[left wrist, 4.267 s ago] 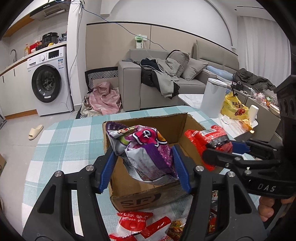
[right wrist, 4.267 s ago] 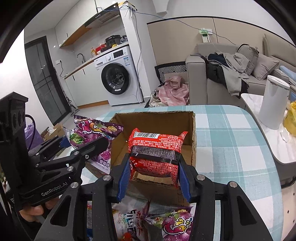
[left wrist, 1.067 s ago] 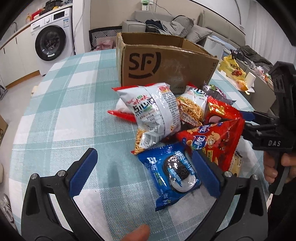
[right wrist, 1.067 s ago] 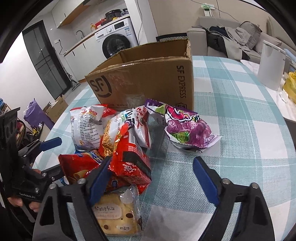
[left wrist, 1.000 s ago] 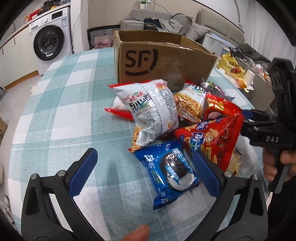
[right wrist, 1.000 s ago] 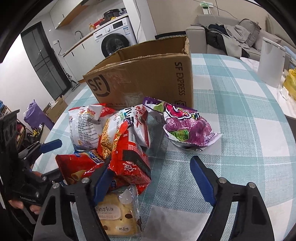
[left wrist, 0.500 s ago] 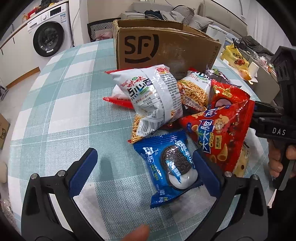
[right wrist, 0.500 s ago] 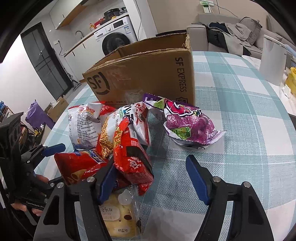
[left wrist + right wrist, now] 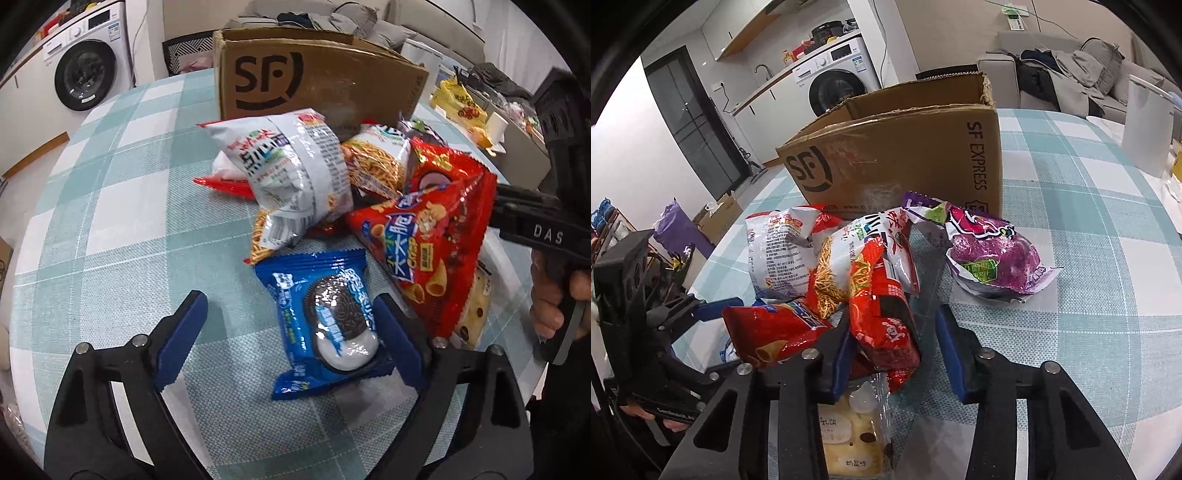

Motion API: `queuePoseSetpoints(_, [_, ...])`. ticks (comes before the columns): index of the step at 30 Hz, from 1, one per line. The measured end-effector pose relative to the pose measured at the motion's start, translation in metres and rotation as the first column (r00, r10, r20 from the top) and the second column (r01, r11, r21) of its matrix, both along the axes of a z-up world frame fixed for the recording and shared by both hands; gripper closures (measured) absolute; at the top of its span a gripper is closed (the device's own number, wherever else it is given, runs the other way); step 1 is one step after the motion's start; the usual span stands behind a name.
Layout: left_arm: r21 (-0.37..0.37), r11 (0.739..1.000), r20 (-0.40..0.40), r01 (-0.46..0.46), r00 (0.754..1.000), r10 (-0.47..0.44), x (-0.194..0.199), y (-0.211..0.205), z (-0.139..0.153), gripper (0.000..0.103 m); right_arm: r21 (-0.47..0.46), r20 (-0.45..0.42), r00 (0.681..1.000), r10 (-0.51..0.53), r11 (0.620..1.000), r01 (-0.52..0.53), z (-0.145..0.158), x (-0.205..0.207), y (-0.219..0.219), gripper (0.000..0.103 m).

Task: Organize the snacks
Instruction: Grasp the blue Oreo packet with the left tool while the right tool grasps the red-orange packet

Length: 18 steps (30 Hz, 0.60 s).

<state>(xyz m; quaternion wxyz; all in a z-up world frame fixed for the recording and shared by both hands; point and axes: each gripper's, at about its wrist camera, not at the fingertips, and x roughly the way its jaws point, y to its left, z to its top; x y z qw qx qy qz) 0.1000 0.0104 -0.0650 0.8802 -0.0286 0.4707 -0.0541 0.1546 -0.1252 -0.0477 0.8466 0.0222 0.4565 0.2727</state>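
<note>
Since a second ago both of my tools have narrowed: my left tool (image 9: 290,334) is closing around the blue cookie packet (image 9: 325,319), and my right tool (image 9: 895,349) is closing on the red noodle packet (image 9: 884,314). Lower centre of the left view, the cookie packet lies flat on the checked desk (image 9: 110,229) between the blue pads, its long axis running up-frame and slightly left; the right pad is at its edge, while the left pad stands clear of it, so nothing is pinched there yet. Lower centre of the right view, the noodle packet stands on edge between the pads, the left one against it and the right one just apart, so I judge the grip unfinished. Each tool has its own target right at its tips. The SF cardboard box (image 9: 905,155) stands open at the top of both views, behind the heap, and I expect the snacks go there. Between lie the white snack bag (image 9: 291,170), the crispy noodle bag (image 9: 376,162) and the red Crisp bag (image 9: 428,240), which leans just beside the cookie packet. The purple bag (image 9: 991,258) sits apart at right. A biscuit pack (image 9: 849,435) lies under my right tool.
</note>
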Motion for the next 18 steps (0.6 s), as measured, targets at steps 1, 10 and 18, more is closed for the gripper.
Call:
queuePoseSetpoints(1, [0.005, 1.000, 0.006, 0.009, 1.000, -0.009, -0.002, -0.003, 0.000, 0.016, 0.002, 0.001, 1.000, 0.003, 1.000, -0.003, 0.000, 0.000, 0.000, 0.064])
queuePoseSetpoints(10, [-0.015, 0.997, 0.041, 0.073, 0.997, -0.072, -0.009, -0.013, 0.003, 0.061, 0.008, 0.024, 1.000, 0.010, 1.000, -0.011, 0.005, -0.005, 0.001, 0.077])
queuePoseSetpoints(18, [-0.029, 0.996, 0.062, 0.080, 0.995, -0.078, -0.014, -0.016, 0.010, 0.061, 0.009, 0.065, 0.998, -0.002, 1.000, 0.001, 0.015, -0.008, -0.004, 0.079])
